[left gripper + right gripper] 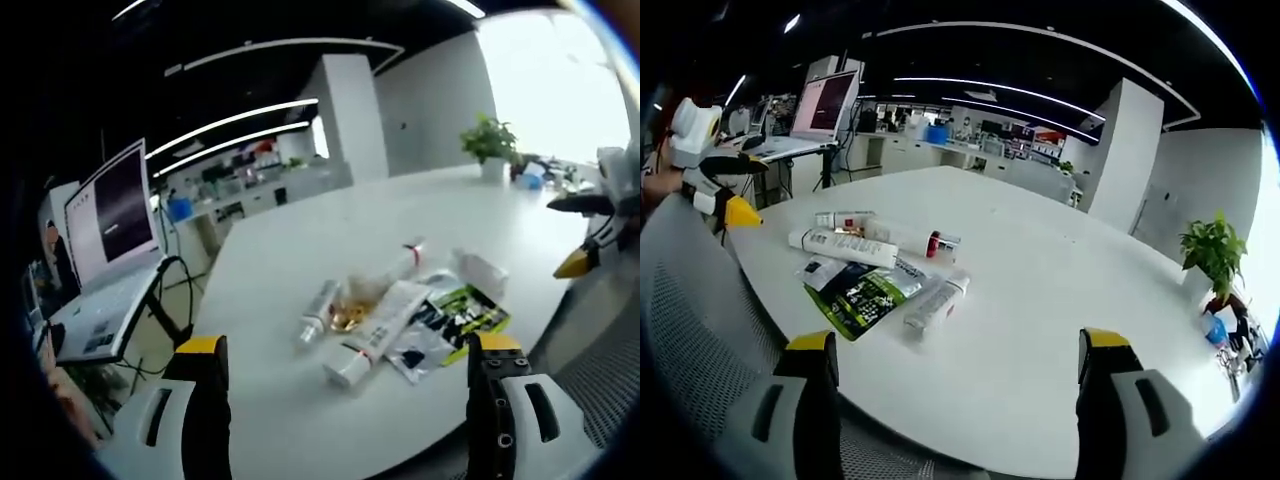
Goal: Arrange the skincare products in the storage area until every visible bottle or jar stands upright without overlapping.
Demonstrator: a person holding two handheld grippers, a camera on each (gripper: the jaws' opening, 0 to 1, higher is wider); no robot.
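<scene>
Several skincare products lie flat in a loose pile on the white table [300,230]. A long white tube with a red band [375,330] [843,246] lies beside a small silver tube [318,312] [843,218] and a clear bottle with a red collar [395,268] [912,238]. A shorter white tube [480,270] [937,300] rests by a green-and-black sachet [460,310] [865,290]. My left gripper [348,345] is open, short of the pile. My right gripper [958,342] is open too, hovering over the near table edge with nothing in it.
A grey mesh chair back [690,300] [600,370] stands at the table edge. A potted plant [488,140] [1212,250] sits at the far end. A monitor on a desk [115,210] [825,103] stands beyond the table. White table [1040,280] surface spreads around the pile.
</scene>
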